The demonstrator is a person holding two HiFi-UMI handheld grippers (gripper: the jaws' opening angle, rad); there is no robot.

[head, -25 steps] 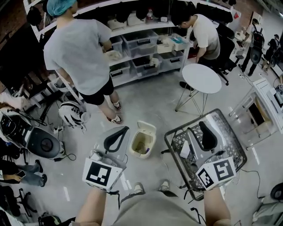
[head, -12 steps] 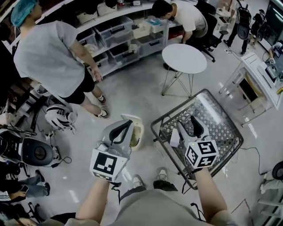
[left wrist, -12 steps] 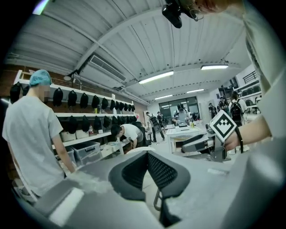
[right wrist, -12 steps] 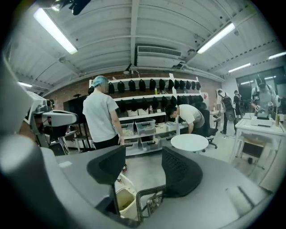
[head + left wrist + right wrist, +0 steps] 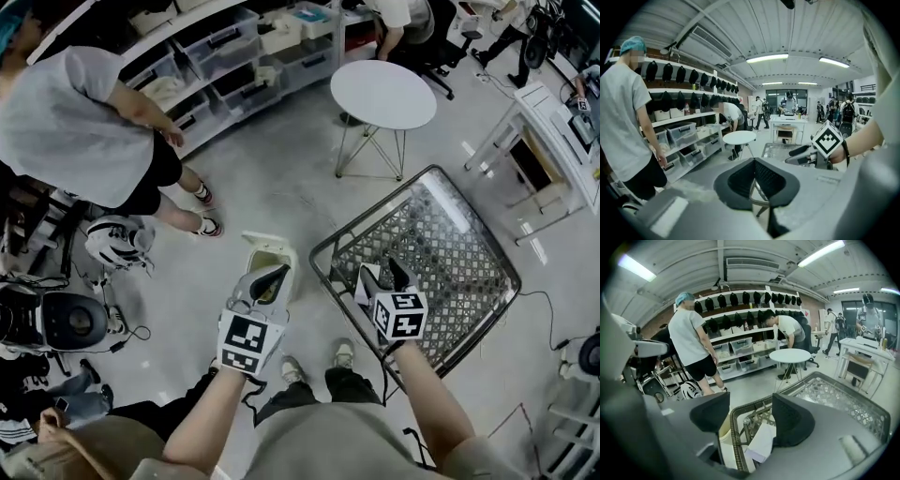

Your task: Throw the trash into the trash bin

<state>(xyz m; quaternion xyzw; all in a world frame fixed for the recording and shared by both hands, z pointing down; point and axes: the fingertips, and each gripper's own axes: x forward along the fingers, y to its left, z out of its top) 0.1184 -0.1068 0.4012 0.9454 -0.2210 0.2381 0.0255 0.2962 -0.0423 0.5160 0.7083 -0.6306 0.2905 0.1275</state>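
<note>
A reach for trash is in hand: the right claw (image 5: 751,408), its jaws just opened with nothing gripped, is aimed at the paper (image 5: 761,444) in the basket (image 5: 834,397). The left claw (image 5: 754,164) is closed, empty, by the bin (image 5: 265,248). Next, the paper must be straddled and clamped.

The grey concrete floor (image 5: 281,178) carries a small cream trash bin (image 5: 266,246) with its lid up, just beside a square wire-mesh bench (image 5: 450,253) with a raised rim. A white paper sheet (image 5: 761,441) lies on the mesh near the corner closest to the bin. A round white bench (image 5: 382,94) and a helmet (image 5: 117,242) also rest on the floor.
</note>
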